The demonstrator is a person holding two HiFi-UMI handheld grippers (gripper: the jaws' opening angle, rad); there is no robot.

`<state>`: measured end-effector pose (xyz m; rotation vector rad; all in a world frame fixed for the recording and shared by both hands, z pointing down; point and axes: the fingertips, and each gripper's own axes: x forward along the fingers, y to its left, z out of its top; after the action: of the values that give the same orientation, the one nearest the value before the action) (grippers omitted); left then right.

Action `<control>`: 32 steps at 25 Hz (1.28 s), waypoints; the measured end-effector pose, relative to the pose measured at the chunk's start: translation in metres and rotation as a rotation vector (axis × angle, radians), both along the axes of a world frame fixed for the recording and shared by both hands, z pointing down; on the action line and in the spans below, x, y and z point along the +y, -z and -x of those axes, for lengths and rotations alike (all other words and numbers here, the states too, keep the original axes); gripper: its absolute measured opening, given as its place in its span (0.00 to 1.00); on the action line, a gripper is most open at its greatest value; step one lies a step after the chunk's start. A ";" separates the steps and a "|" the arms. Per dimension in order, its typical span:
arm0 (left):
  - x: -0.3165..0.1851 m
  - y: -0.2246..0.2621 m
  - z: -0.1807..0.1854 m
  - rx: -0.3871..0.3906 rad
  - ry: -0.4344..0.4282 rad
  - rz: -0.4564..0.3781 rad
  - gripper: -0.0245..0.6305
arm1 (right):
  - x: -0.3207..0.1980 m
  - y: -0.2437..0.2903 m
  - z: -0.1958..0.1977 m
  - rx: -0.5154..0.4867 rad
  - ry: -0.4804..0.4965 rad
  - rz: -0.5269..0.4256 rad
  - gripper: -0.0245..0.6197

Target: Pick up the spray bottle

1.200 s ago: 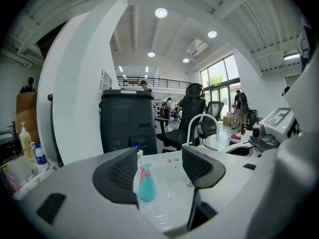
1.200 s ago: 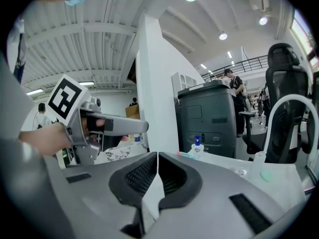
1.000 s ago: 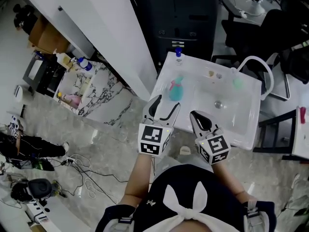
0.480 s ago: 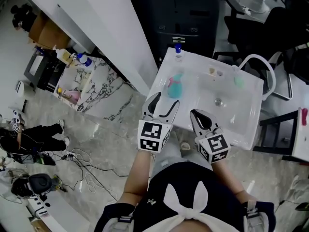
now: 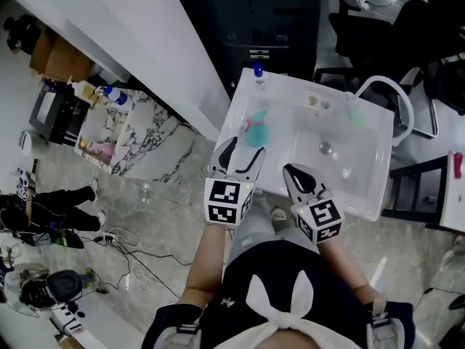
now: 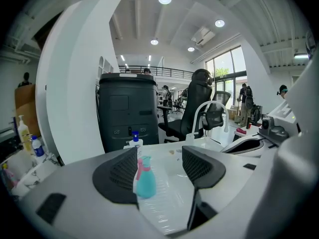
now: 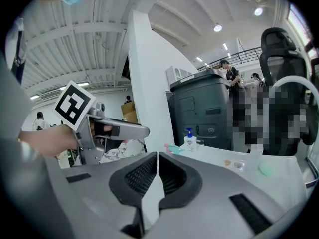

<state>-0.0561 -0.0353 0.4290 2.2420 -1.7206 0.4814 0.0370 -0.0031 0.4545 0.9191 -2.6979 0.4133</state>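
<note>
A spray bottle [image 5: 255, 130] with a rounded teal body, broad at the base and narrowing upward, and a pink trigger head is seen standing upright on the left part of a white sink unit [image 5: 367, 184]. The surface beneath it appears ribbed in the left gripper view. Its lower edge is cut off there by the left jaw, so the base cannot be seen whole. A white pump bottle [image 5: 257, 75] with a blue top is placed behind it, at the far left corner of the unit, well apart from the spray bottle.

The left gripper [image 5: 242, 153] is held at the near edge of the sink unit with its jaws spread apart, and nothing is clasped between them. In the left gripper view the spray bottle [image 6: 145, 178] is framed in the gap between the jaws, close against the inner edge of the left one, yet it lies beyond the tips and is not touched. From the head view the bottle is found just ahead of the left gripper.

The right gripper [image 5: 290, 170] is held beside the left one, also at the near edge, with its jaws pressed together and nothing between them. In its own view the spray bottle [image 7: 175, 149] is seen small and far off, to the left of the pump bottle.
</note>
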 end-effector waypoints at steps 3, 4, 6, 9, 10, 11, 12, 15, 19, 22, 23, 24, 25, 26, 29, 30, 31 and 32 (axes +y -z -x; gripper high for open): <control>-0.006 -0.005 0.001 -0.003 -0.004 0.017 0.47 | -0.004 -0.004 0.001 -0.001 -0.006 0.013 0.08; -0.007 -0.007 0.002 -0.006 -0.007 0.024 0.47 | -0.006 -0.005 0.002 -0.002 -0.007 0.016 0.08; -0.010 -0.010 0.003 -0.012 -0.016 0.036 0.47 | -0.009 -0.006 0.006 -0.004 -0.005 0.019 0.08; -0.013 -0.016 0.006 -0.015 -0.032 0.057 0.47 | -0.011 -0.007 0.015 -0.005 0.009 0.014 0.08; -0.014 -0.018 0.007 -0.016 -0.037 0.064 0.47 | -0.012 -0.006 0.017 -0.005 0.014 0.009 0.08; -0.016 -0.020 0.008 -0.016 -0.042 0.070 0.47 | -0.014 -0.005 0.020 -0.004 0.018 0.004 0.07; -0.018 -0.021 0.010 -0.016 -0.046 0.076 0.47 | -0.015 -0.004 0.022 -0.002 0.020 0.001 0.07; -0.026 -0.024 0.014 -0.013 -0.061 0.092 0.47 | -0.022 -0.003 0.027 0.004 0.018 0.003 0.07; -0.035 -0.033 0.016 -0.006 -0.087 0.117 0.47 | -0.032 -0.007 0.029 0.020 0.002 0.015 0.07; -0.044 -0.040 0.020 -0.002 -0.104 0.139 0.47 | -0.041 -0.011 0.029 0.033 -0.015 0.026 0.07; -0.047 -0.042 0.022 -0.002 -0.108 0.145 0.47 | -0.044 -0.011 0.030 0.038 -0.020 0.030 0.07; -0.050 -0.044 0.024 -0.002 -0.112 0.150 0.47 | -0.047 -0.012 0.031 0.044 -0.025 0.034 0.07; -0.053 -0.046 0.026 -0.002 -0.115 0.155 0.47 | -0.050 -0.013 0.032 0.049 -0.029 0.037 0.07; -0.056 -0.048 0.028 -0.003 -0.120 0.160 0.47 | -0.053 -0.014 0.033 0.053 -0.033 0.040 0.07; -0.065 -0.055 0.029 -0.006 -0.138 0.178 0.47 | -0.062 -0.018 0.034 0.063 -0.044 0.049 0.07; -0.068 -0.058 0.029 -0.006 -0.147 0.186 0.47 | -0.065 -0.019 0.035 0.066 -0.047 0.052 0.07; -0.070 -0.060 0.029 -0.006 -0.156 0.195 0.47 | -0.067 -0.019 0.035 0.069 -0.050 0.055 0.07; -0.072 -0.063 0.028 -0.006 -0.165 0.204 0.47 | -0.070 -0.020 0.036 0.071 -0.053 0.059 0.07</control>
<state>-0.0846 -0.1070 0.4923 2.2440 -1.4245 0.6681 0.0009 -0.0727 0.4749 0.9716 -2.5877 0.4595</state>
